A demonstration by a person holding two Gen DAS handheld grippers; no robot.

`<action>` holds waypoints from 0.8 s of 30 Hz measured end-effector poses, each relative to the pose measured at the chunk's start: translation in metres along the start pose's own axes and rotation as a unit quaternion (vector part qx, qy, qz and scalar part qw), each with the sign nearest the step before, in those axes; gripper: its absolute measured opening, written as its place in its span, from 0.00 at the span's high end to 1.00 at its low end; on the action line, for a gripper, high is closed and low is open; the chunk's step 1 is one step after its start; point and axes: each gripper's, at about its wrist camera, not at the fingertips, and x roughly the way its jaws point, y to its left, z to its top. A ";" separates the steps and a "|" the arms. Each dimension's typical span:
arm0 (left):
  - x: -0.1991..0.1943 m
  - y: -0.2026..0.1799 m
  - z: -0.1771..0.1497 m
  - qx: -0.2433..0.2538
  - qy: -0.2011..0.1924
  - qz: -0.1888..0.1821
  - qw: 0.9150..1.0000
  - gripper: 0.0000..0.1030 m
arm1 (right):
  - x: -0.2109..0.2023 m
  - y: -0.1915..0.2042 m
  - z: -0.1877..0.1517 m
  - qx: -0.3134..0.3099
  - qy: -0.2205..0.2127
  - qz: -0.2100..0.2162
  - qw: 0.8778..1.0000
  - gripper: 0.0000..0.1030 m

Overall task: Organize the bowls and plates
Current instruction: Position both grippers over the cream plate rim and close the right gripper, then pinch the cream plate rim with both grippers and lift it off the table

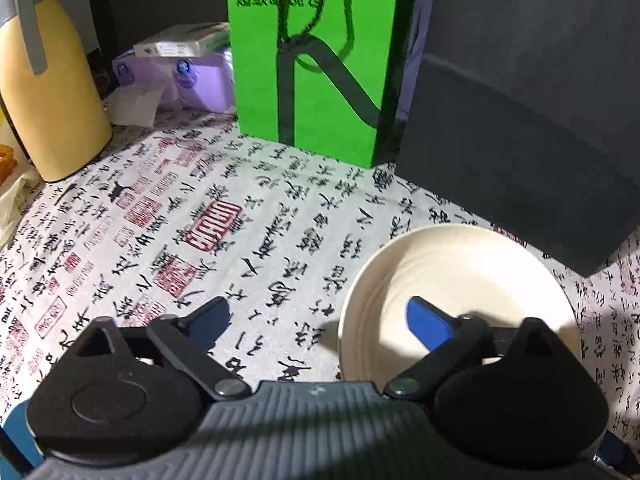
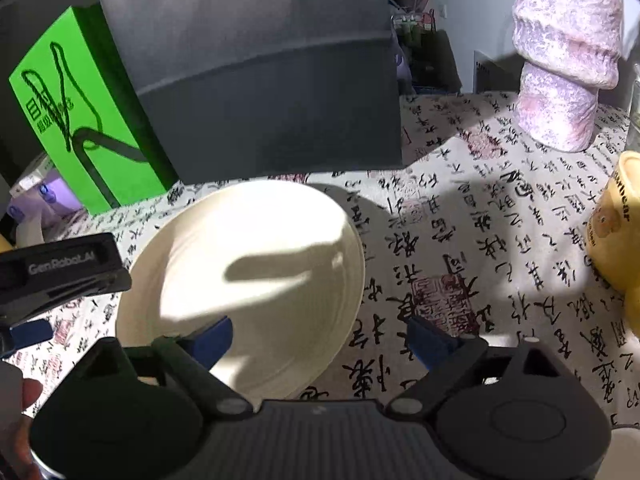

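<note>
Plate point(image 2: 256, 264) lies flat on the table point(image 1: 260, 220) before the dark box point(image 2: 260, 80), untouched; left tongs point(image 1: 320, 320) and right tongs point(image 2: 320, 338) both wide, straddling opposite rims; step: approach; next: pinch one rim.

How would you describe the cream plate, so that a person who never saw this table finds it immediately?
Start at the big dark grey box standing on the calligraphy-printed tablecloth, beside the bright green box. Directly in front of the grey box lies the plate. It is the only round, plain cream dish with a raised rim there.
</note>
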 end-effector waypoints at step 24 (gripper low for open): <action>0.021 -0.013 -0.011 0.033 0.020 -0.013 0.999 0.80 | 0.008 -0.015 -0.007 0.060 -0.015 0.031 0.998 0.72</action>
